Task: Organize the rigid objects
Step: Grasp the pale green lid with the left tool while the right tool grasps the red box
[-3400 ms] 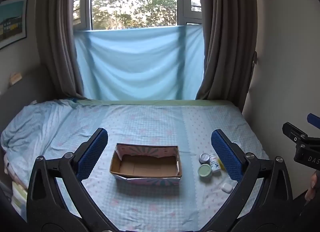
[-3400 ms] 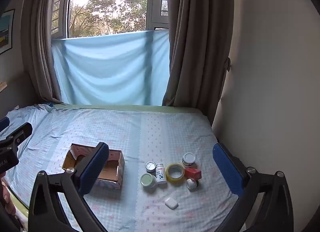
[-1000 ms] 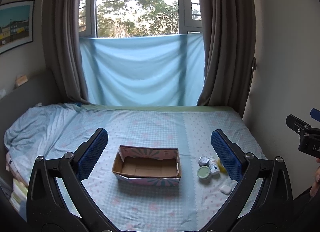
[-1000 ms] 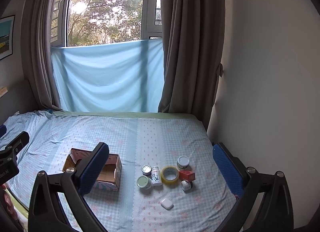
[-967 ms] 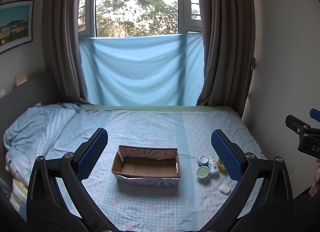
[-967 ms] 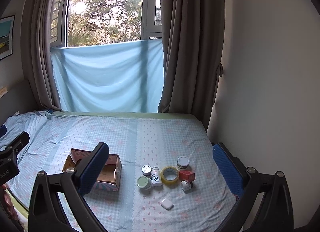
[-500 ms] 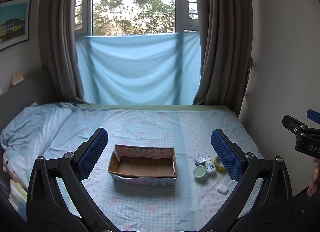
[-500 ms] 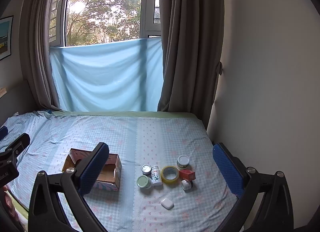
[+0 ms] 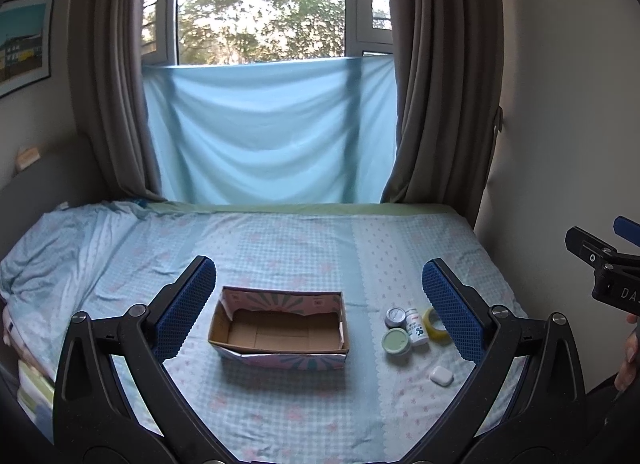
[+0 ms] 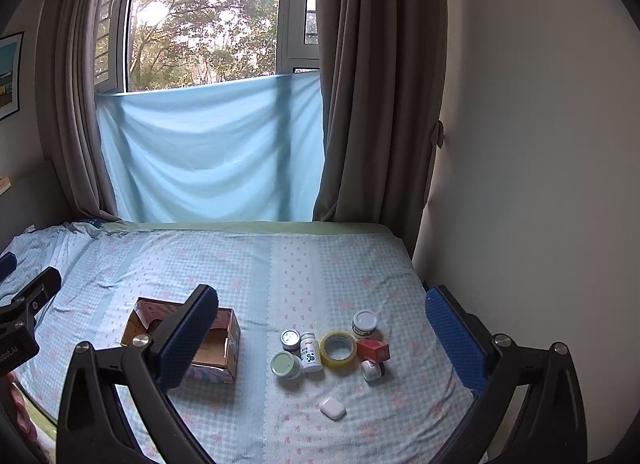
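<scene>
An open, empty cardboard box point(image 9: 280, 330) point(image 10: 218, 338) sits on the bed. To its right lies a cluster of small items: a green-lidded jar point(image 10: 286, 365) point(image 9: 396, 341), a white pill bottle point(image 10: 311, 350) point(image 9: 416, 329), a tape roll point(image 10: 338, 348) point(image 9: 434, 324), a small tin point(image 10: 290, 338), a white-lidded jar point(image 10: 365, 322), a red box point(image 10: 373, 349), a small pot point(image 10: 372, 370) and a white earbud case point(image 10: 333, 407) point(image 9: 441, 375). My left gripper point(image 9: 320, 306) is open and empty, above the near side of the box. My right gripper point(image 10: 322, 332) is open and empty, above the cluster.
The bed point(image 10: 280, 264) has a light blue checked sheet, rumpled at the left point(image 9: 60, 248). A wall point(image 10: 540, 184) runs along the right side. Curtains point(image 9: 440, 104) and a window with a blue cloth point(image 9: 268, 132) stand behind the bed.
Both views have shifted slightly; the box and cluster now sit a little lower and closer in the frames. Both grippers stay open and empty.
</scene>
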{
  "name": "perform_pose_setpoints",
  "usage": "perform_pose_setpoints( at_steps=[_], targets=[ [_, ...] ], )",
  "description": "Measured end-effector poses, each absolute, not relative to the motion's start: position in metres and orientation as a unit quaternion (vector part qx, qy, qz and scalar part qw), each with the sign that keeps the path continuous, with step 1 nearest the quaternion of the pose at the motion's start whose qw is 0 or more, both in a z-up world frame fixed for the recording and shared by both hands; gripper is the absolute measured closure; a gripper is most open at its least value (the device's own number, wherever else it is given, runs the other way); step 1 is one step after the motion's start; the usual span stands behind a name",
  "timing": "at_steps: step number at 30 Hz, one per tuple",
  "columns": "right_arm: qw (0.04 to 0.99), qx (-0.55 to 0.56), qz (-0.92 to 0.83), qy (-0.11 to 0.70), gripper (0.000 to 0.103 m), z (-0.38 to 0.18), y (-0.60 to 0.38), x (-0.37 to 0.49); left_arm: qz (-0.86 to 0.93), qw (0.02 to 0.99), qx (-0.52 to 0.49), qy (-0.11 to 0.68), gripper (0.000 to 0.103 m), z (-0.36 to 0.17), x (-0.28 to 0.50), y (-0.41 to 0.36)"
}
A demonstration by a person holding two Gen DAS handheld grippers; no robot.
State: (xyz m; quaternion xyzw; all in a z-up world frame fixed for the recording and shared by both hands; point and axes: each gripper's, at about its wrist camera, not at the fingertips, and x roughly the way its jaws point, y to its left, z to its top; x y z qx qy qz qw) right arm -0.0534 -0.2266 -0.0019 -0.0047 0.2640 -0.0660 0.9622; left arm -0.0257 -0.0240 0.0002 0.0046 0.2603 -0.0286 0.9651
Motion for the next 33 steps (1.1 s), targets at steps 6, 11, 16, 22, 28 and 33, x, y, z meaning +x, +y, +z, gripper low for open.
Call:
perform_pose_setpoints(
  at_steps=[6,11,16,22,28,33],
  targets=[
    [0.954,-0.012,-0.056,0.294,0.000,-0.016,-0.249,-0.032,-0.071,0.945,-0.019,0.318,0.001,-0.039,0.006,-0.048],
    [0.940,-0.010,-0.035,0.339,0.000,-0.057,-0.283,0.002,-0.085,0.916,-0.026,0.392,0.001,-0.106,0.035,-0.086],
    [0.925,-0.027,-0.024,0.378,0.000,-0.106,-0.312,0.043,-0.122,0.886,-0.025,0.447,0.001,-0.183,0.060,-0.122],
    [0.904,-0.032,-0.014,0.426,0.000,-0.176,-0.339,0.099,-0.156,0.844,-0.066,0.510,0.001,-0.282,0.105,-0.147],
    [0.878,-0.019,-0.018,0.478,0.000,-0.254,-0.361,0.150,-0.139,0.801,-0.167,0.558,0.001,-0.390,0.160,-0.155],
    [0.854,-0.030,-0.018,0.519,0.000,-0.315,-0.379,0.184,-0.110,0.770,-0.242,0.581,0.001,-0.460,0.189,-0.161]
  ],
)
